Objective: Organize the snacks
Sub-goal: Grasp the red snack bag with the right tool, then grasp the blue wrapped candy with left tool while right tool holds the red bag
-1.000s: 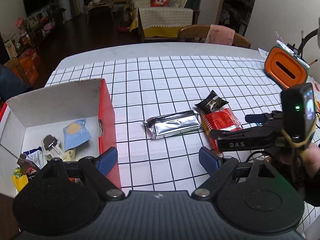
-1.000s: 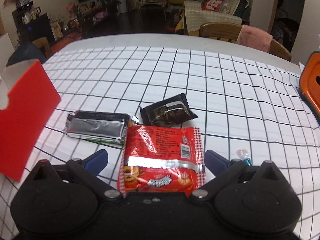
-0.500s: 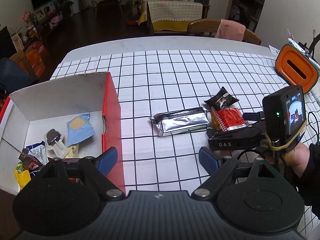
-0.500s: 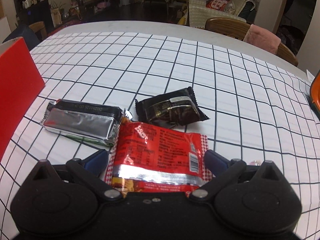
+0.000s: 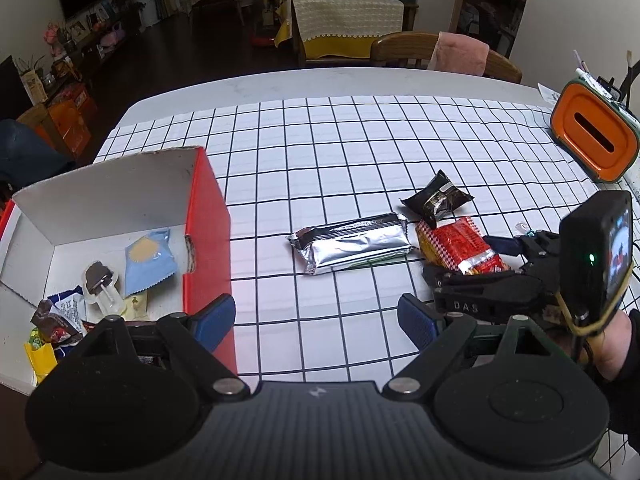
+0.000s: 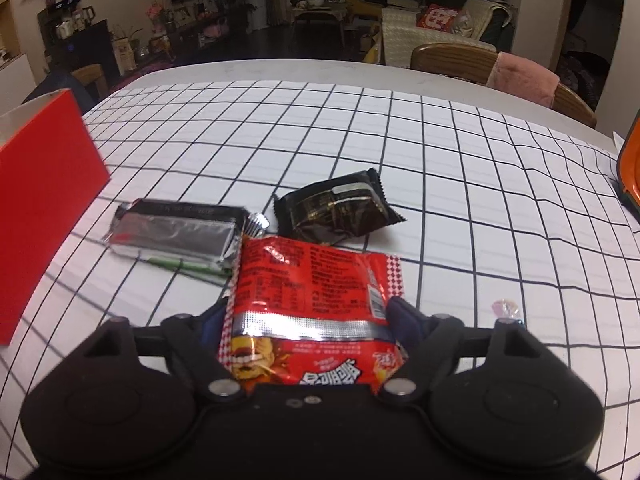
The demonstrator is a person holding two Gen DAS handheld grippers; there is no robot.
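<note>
- While the right gripper (image 6: 312, 320) clamps both blue pads against the sides of the red snack packet (image 6: 316, 300) at lower centre of its view, the packet lies on the checked tablecloth (image 6: 440, 168).
- Just above it: silver foil pack (image 6: 180, 232) to the left, black wrapper (image 6: 338, 208) to the right.
- Left gripper (image 5: 316, 318) hangs spread wide, holding nothing, at bottom centre.
- Red cardboard box (image 5: 206, 240) sits at left of frame, small snacks inside.

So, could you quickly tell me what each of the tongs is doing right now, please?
Left tongs: open, holding nothing, near the red box.
Right tongs: closed on the red snack packet.
</note>
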